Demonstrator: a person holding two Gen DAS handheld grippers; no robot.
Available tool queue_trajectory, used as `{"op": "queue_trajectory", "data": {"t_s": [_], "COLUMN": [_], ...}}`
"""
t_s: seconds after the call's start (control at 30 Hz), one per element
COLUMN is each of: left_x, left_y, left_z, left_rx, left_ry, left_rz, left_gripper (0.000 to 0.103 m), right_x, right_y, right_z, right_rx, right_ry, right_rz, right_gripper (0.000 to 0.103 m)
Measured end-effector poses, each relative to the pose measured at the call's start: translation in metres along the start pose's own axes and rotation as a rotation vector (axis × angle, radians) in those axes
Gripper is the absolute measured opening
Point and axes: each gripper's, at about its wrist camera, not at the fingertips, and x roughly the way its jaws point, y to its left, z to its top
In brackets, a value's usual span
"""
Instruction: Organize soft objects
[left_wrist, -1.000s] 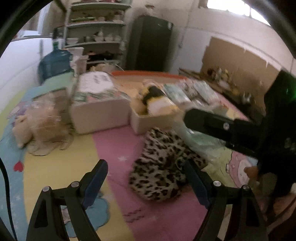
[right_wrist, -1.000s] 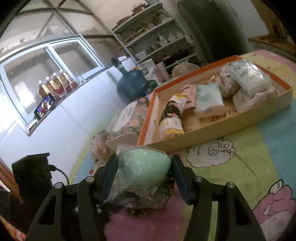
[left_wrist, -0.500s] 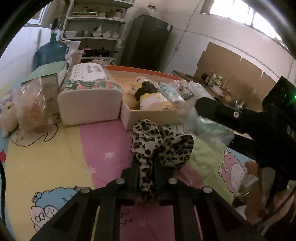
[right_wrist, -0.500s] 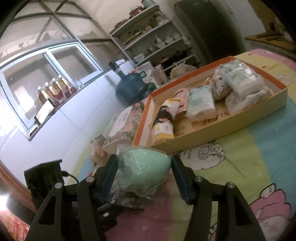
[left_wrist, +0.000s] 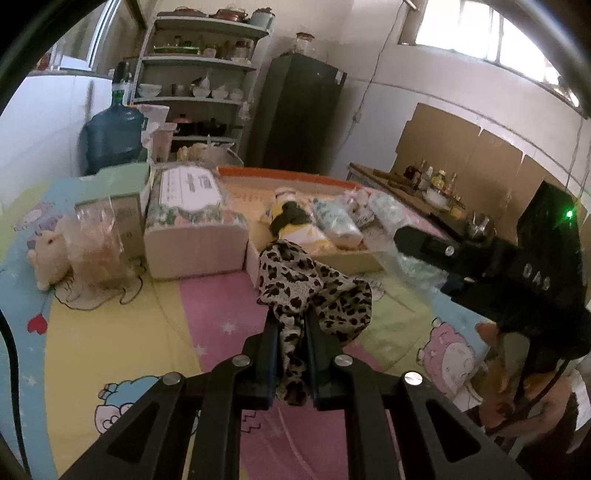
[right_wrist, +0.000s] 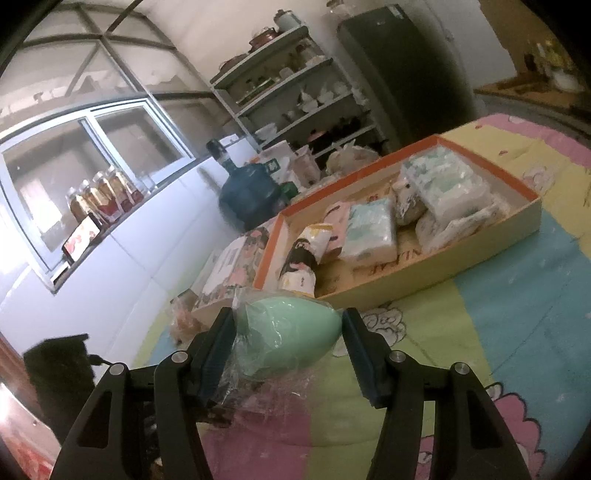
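- The left tool (left_wrist: 291, 354) is being kept clamped on a fold of the leopard-print cloth (left_wrist: 314, 291), so the rest is hanging bunched above the mat (left_wrist: 110, 332).
- The right tool (right_wrist: 288, 332) is being kept closed on the bagged green egg-shaped toy (right_wrist: 288, 328).
- Both are probably being carried to the orange-rimmed box (right_wrist: 424, 273), where soft packets are already lying.

Black gripper (left_wrist: 291, 332), silver screws (left_wrist: 242, 360)

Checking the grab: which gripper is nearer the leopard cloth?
Left. The left gripper is shut on the leopard cloth; the right gripper holds a green egg beside it.
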Motion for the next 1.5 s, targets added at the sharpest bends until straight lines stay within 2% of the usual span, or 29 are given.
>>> {"op": "queue_trajectory", "data": {"t_s": [0.57,1.0,1.5], "left_x": [-0.022,-0.013,0.008], "left_y": [-0.029,-0.051,-0.056], "left_z": [0.031,0.049,0.083], "left_rx": [0.064,0.075,0.062], "left_ry": [-0.088,-0.135,-0.178], "left_rz": [0.045,0.027,0.024], "left_gripper": [0.014,0.014,0.014], "right_x": [-0.029,-0.041,-0.037], "right_y": [0.000,-0.016,-0.032], "right_z": [0.013,0.027,0.057], "right_rx": [-0.131,-0.145,-0.165], "right_ry": [-0.077,-0.115,-0.151], "right_rz": [-0.129,-0.163,-0.180], "right_gripper": [0.061,0.061,0.061]}}
